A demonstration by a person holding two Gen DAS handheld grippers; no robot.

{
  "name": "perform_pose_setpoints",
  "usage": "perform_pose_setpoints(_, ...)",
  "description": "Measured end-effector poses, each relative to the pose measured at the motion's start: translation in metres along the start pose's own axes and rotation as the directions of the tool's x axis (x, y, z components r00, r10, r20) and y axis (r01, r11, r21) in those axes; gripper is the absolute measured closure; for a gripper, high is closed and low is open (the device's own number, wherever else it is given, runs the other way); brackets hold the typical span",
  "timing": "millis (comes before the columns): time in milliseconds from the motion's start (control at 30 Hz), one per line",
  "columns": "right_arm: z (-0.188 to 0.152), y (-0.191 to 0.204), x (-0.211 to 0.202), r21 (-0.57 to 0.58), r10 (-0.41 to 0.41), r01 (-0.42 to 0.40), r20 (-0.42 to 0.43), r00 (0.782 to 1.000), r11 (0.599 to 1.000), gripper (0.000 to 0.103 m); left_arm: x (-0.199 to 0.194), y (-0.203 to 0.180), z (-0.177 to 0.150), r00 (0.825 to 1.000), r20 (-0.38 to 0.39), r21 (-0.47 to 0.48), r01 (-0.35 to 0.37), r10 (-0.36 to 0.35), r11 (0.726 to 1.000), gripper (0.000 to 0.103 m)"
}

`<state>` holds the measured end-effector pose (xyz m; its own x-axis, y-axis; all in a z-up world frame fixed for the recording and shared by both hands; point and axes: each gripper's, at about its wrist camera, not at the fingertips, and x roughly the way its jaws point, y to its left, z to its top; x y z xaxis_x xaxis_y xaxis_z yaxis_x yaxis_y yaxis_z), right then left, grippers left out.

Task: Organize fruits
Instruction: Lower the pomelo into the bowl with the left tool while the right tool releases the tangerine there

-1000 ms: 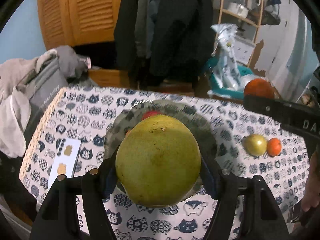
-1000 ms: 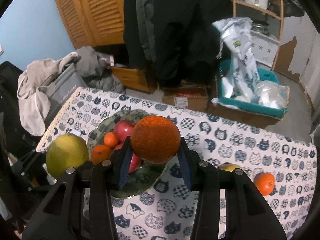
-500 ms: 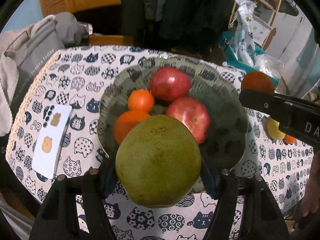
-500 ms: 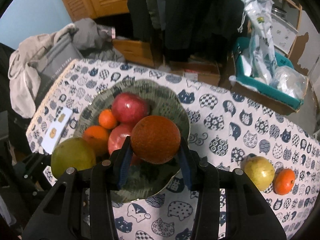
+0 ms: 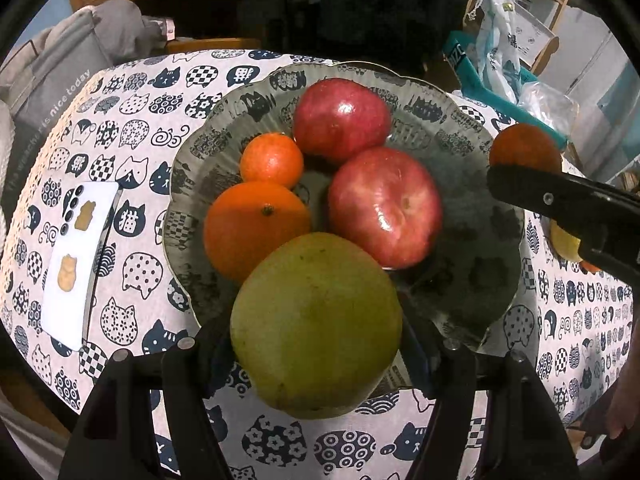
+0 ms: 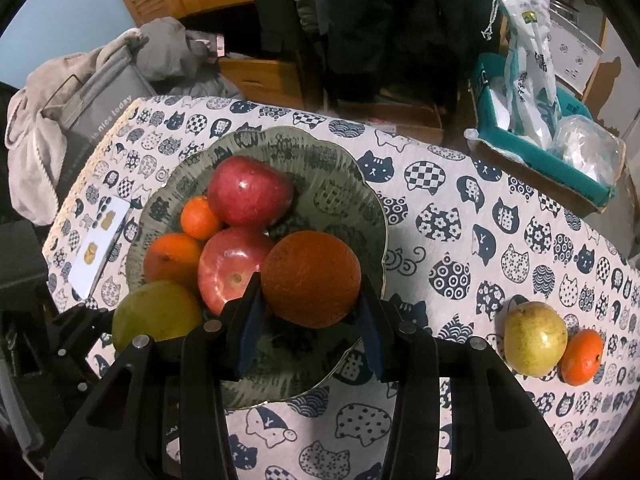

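My left gripper (image 5: 316, 332) is shut on a big green fruit (image 5: 316, 324), held over the near rim of the grey patterned plate (image 5: 472, 216). In the plate lie two red apples (image 5: 384, 204), an orange (image 5: 252, 228) and a small tangerine (image 5: 272, 158). My right gripper (image 6: 310, 312) is shut on a dark orange (image 6: 312, 278), above the plate's (image 6: 352, 200) near right part. The green fruit (image 6: 154, 314) shows at the left in the right wrist view. A yellow-green pear (image 6: 534, 338) and a tangerine (image 6: 582, 356) lie on the cloth to the right.
A white phone (image 5: 78, 256) with stickers lies on the cat-print tablecloth (image 5: 132, 128) left of the plate. Past the table's far edge are a grey bag with clothes (image 6: 80, 104), hanging dark coats and a teal box (image 6: 536, 144) with plastic bags.
Both grippers came down toward the plate with their fruit and tilted more steeply. The plate and its fruit now look larger. Neither grip changed.
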<state>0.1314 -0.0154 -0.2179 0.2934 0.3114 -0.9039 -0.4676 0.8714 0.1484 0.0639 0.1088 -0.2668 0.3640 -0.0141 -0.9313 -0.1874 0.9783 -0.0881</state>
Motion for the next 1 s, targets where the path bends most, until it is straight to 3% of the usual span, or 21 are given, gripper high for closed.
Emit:
perform_pose_setpoints(133,0.001,-0.001,0.001,0.006,0.003,-0.003,-0.002,1.0,1.0,0.06,-0.009,-0.007,0.003,0.999,0.024,0.036,-0.025,0.024,0.999,0.015)
perform_pose_setpoints(200,0.002,-0.001,0.002,0.005,0.009,-0.009,-0.005,1.0,1.0,0.06,-0.014,-0.009,0.003,0.998,0.043,0.049,-0.036,0.034,0.998,0.014)
perform_pose_setpoints(467,0.01,-0.001,0.013,-0.003,0.019,-0.019,-0.021,1.0,1.0,0.06,-0.03,-0.005,0.007,0.998,0.061,0.057,-0.024,0.021,0.998,0.014)
perform_pose_setpoints(1000,0.011,-0.006,0.036,-0.007,0.022,-0.023,-0.069,0.997,1.0,0.058,-0.035,0.041,0.023,0.993,0.104,-0.106,-0.038,0.049,0.994,0.012)
